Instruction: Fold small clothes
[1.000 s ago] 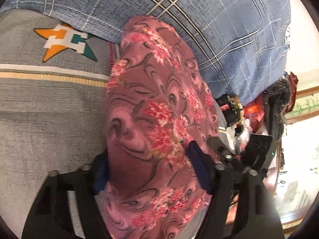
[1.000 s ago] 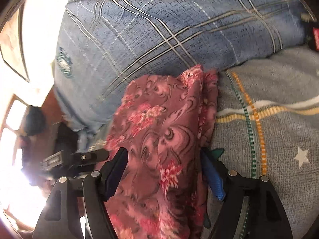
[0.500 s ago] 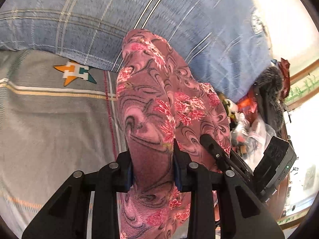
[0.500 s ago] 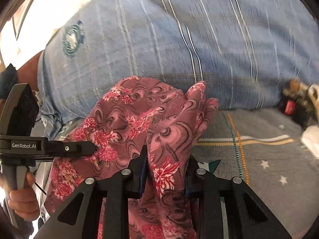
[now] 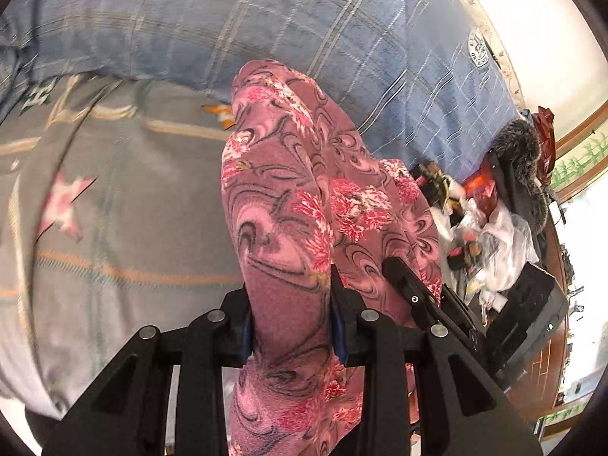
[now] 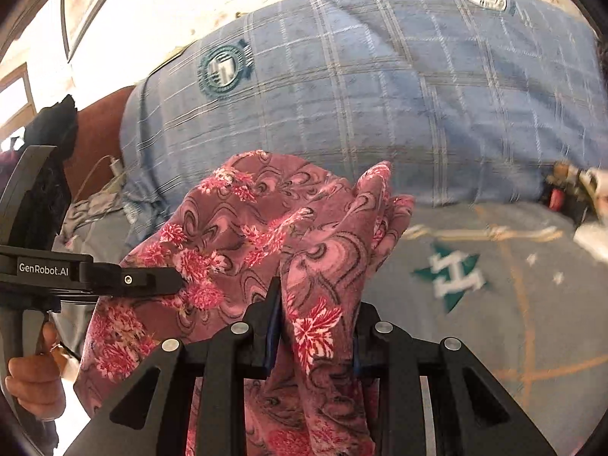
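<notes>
Left gripper: jaws drawn close together, both blue pads pressed against a bunch of cloth that fills the gap between them. The cloth rises forward from the jaws and also hangs below them.

Right gripper: jaws likewise closed on a gathered fold of the same cloth, pads in contact on both sides.

In the right wrist view the left gripper appears at the left edge, fingers level and pointing right, tip at the cloth. The person's left hand is wrapped round its handle, fingers curled.
</notes>
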`<state>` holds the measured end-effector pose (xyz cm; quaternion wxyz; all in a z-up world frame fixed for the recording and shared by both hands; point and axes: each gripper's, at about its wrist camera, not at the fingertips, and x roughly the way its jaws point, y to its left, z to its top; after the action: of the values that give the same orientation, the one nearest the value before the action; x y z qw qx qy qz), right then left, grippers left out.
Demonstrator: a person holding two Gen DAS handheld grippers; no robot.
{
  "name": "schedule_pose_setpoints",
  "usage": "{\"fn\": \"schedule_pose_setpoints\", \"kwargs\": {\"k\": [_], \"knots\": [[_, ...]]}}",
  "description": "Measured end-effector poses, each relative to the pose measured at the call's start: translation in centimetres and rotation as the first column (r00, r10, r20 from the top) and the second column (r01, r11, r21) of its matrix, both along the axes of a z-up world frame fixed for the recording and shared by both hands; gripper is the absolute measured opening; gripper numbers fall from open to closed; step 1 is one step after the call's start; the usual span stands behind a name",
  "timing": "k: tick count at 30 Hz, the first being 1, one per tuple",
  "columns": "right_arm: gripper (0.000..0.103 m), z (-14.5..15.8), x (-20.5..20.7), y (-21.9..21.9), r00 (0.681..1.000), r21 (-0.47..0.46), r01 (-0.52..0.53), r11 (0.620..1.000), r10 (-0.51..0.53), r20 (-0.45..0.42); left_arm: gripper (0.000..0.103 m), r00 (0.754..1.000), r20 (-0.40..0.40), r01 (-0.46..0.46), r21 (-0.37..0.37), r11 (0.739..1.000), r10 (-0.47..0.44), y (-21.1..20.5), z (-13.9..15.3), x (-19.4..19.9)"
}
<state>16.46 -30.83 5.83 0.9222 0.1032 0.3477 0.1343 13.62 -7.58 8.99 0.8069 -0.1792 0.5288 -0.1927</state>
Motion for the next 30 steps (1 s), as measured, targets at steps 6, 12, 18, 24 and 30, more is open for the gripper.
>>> {"fn": "schedule_pose_setpoints", "kwargs": {"k": [6,12,18,24,30], "knots": [[0.029,-4.9,-2.5,2.1,0.996,0.081,-0.012,0.997,0.019,-0.089,0.029,0.996,-0.09,-0.012,-0.018,1.0,0.01,3.4,-5.6,-2.7],[0.047,-10.3,-2.9,0.3,0.982,0.172,0.039,0.984,-0.006,-0.187,0.048,0.978,-0.206,-0.055,-0.087,0.995,0.036,6.0,-11.9,-3.0],[0.05,-6.1,-0.9,-2.4,0.99,0.185,0.108,0.977,-0.089,-0.108,0.053,0.997,-0.055,-0.057,-0.123,0.991,0.05,7.1,-7.4,-2.0],[0.006,-7.5,5.6,-0.6,0.974,0.15,0.114,0.982,-0.081,-0.212,0.053,1.0,0.018,-0.013,-0.001,1.0,0.013,2.5,-6.2,3.8],[0.005,-8.1,5.8,-2.6,0.982,0.223,0.156,0.962,-0.126,-0.142,0.057,0.997,0.048,-0.066,0.268,0.961,0.055,1.2,-10.1,7.5]]}}
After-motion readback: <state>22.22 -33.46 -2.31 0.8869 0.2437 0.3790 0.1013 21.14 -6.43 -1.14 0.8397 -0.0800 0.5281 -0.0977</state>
